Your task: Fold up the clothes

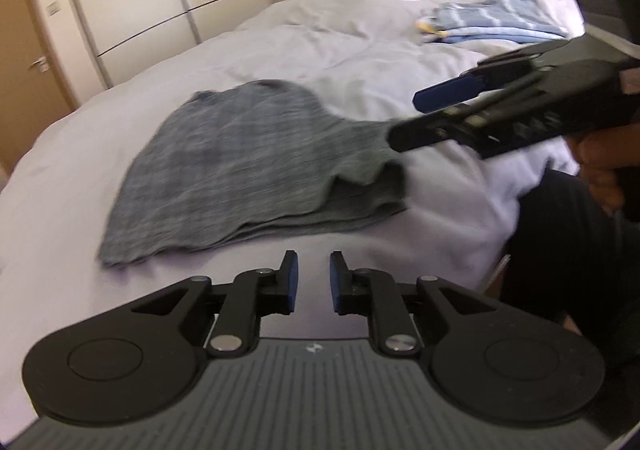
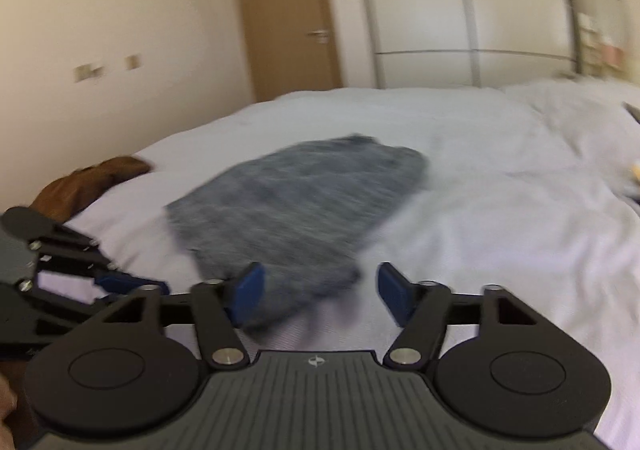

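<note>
I see the grey garment (image 1: 256, 169) lying folded on the bed (image 1: 80, 209). My left gripper (image 1: 314, 282) sits just short of its near edge, jaws slightly parted, empty. My right gripper (image 2: 318, 290) hovers beside it, jaws wide apart. No readable writing anywhere.

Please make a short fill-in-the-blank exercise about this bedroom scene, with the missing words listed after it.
1. The folded grey knitted garment lies on the pale ____ of the bed.
2. The left hand-held gripper has its blue pads apart, so it is ____.
3. The right hand-held gripper holds ____ between its pads.
4. The stack of blue striped clothes lies ____ from the camera than the grey garment.

Missing words: cover; open; nothing; farther
</note>
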`<state>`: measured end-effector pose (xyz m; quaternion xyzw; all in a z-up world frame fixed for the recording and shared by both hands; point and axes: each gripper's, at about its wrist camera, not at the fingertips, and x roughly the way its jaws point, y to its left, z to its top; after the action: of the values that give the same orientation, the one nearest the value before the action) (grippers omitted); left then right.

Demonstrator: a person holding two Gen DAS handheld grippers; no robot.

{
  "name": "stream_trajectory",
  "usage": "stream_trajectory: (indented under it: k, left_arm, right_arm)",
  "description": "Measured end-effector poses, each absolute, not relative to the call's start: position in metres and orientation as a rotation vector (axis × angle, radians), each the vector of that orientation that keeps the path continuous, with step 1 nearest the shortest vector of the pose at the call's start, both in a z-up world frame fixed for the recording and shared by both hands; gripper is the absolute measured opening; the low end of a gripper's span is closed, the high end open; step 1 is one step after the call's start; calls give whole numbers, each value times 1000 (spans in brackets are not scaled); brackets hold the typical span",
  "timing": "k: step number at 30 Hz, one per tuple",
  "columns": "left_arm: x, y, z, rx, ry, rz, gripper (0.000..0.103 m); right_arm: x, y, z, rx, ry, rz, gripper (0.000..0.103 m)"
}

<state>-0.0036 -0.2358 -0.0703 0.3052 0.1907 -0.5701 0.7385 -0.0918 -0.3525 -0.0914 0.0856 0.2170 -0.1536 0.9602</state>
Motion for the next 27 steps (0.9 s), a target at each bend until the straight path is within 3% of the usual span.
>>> stream_trajectory:
  k: [4, 11, 14, 15, 16, 17, 20, 22, 27]
  left_arm:
    - [32, -227, -67, 607, 447, -1174, 26]
    - [117, -232, -67, 525, 523, -1035, 28]
    - [158, -237, -66, 418, 599, -1041, 28]
    - [170, -239, -65, 374, 628, -1046, 28]
    - [183, -242, -65, 331, 657, -1050, 28]
    - [193, -244, -66, 303, 682, -1057, 28]
    - [214, -254, -70, 273, 727, -1079, 25]
    - [220, -261, -72, 286, 744, -1106, 6]
    - [222, -263, -66, 322, 726, -1168, 0]
  right_arm:
    - [-74, -330, -83, -87, 510, -134, 61]
    - [-57, -307, -101, -504, 669, -73, 61]
    - [-54, -312, -104, -499, 685, -69, 46]
    - [-52, -314, -105, -480, 692, -65, 38]
    - [-50, -317, -105, -446, 701, -53, 20]
    - [-50, -319, -104, -424, 700, -50, 16]
    - [-52, -323, -97, -370, 676, -61, 15]
    - [-53, -327, -88, -321, 639, -82, 14]
    - [-50, -329, -82, -248, 600, -99, 14]
